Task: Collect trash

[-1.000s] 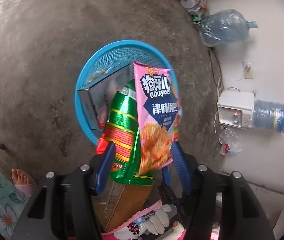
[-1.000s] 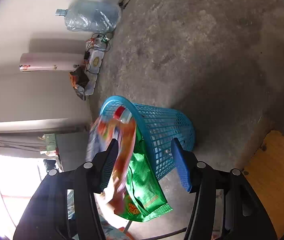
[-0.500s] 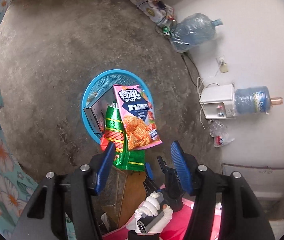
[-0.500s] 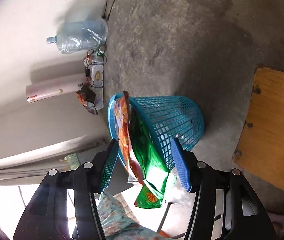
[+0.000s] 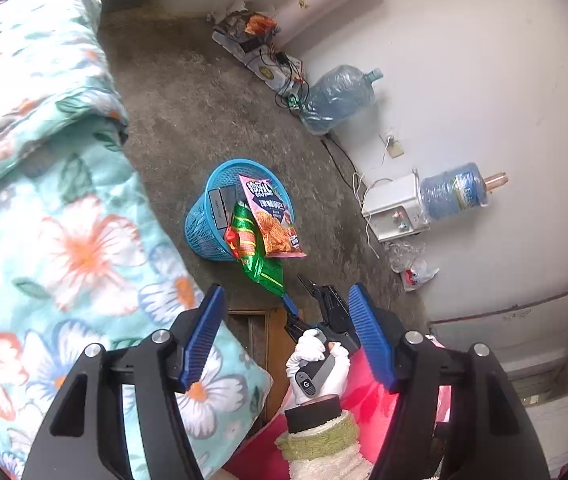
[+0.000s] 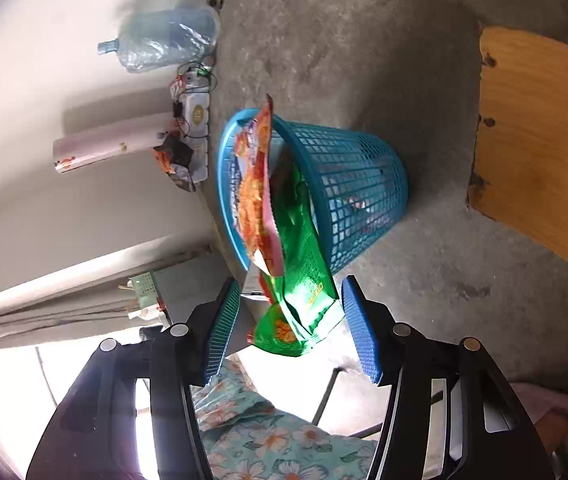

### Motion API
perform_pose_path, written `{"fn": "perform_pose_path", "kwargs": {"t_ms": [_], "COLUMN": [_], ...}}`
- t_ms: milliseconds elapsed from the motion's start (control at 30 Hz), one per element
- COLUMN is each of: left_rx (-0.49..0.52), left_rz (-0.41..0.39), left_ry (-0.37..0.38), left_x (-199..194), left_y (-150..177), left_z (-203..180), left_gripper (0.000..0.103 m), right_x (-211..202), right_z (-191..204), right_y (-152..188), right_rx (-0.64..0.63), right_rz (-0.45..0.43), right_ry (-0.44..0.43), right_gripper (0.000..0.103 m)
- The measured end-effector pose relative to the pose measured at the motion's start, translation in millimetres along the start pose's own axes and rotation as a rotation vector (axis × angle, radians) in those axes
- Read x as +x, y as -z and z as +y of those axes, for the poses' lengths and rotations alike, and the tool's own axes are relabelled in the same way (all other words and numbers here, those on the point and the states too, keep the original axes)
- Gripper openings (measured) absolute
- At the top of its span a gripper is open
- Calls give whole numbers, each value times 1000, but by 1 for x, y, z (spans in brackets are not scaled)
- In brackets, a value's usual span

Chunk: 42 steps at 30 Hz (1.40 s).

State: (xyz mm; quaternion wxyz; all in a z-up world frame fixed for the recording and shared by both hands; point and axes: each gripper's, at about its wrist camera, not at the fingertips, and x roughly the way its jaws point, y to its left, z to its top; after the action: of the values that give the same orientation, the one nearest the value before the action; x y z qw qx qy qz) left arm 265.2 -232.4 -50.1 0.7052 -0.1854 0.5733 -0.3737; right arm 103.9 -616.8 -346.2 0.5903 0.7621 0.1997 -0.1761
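Observation:
A blue mesh basket (image 5: 203,232) (image 6: 364,168) stands on the concrete floor. A pink snack bag (image 5: 269,216) (image 6: 253,192) and a green bag (image 5: 261,264) (image 6: 304,276) stick out over its rim, and a grey box (image 5: 219,204) leans inside. My left gripper (image 5: 286,294) is high above and well back from the basket; its jaws are opening with nothing between them. My right gripper (image 6: 290,286) (image 5: 296,292), held by a gloved hand (image 5: 316,356), is open. The green bag's loose end lies between its fingers, not visibly pinched.
A floral blanket (image 5: 43,200) fills the left. A wooden stool (image 6: 536,140) stands beside the basket. Along the wall lie two water jugs (image 5: 340,96) (image 5: 454,192), a white dispenser (image 5: 394,212), a power strip with cables (image 5: 271,68), a rolled mat (image 5: 320,4) and a plastic bag (image 5: 412,268).
My left gripper has drawn back and upward from the basket, leaving both bags hanging over the rim; the blanket has come into view. The right gripper shifted slightly and rolled.

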Motion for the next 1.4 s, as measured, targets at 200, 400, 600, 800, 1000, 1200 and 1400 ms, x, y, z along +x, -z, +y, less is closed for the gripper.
{"fn": "perform_pose_path", "kwargs": {"t_ms": [200, 400, 600, 800, 1000, 1200, 1400], "left_rx": [75, 186, 287, 335, 310, 218, 166], "left_rz": [-147, -261, -364, -473, -590, -607, -654], "left_ry": [-34, -70, -113, -182, -299, -435, -647], "left_x": [-50, -86, -120, -149, -177, -187, -191], "left_y": [22, 40, 64, 88, 112, 126, 145], "left_z": [6, -8, -27, -41, -44, -38, -32], "left_gripper": [62, 65, 71, 86, 97, 97, 97], "right_x": [-29, -39, -46, -69, -102, -129, -143], "right_z": [18, 45, 99, 172, 226, 249, 244], "right_y": [12, 31, 69, 134, 219, 301, 349], "right_rx": [-106, -248, -484, -822, -1158, -1441, -1624], "right_rz": [-75, -104, -111, -142, -180, -251, -353], "right_ry": [-8, 34, 37, -12, -80, -74, 20], "right_gripper": [52, 52, 52, 52, 61, 84, 95]}}
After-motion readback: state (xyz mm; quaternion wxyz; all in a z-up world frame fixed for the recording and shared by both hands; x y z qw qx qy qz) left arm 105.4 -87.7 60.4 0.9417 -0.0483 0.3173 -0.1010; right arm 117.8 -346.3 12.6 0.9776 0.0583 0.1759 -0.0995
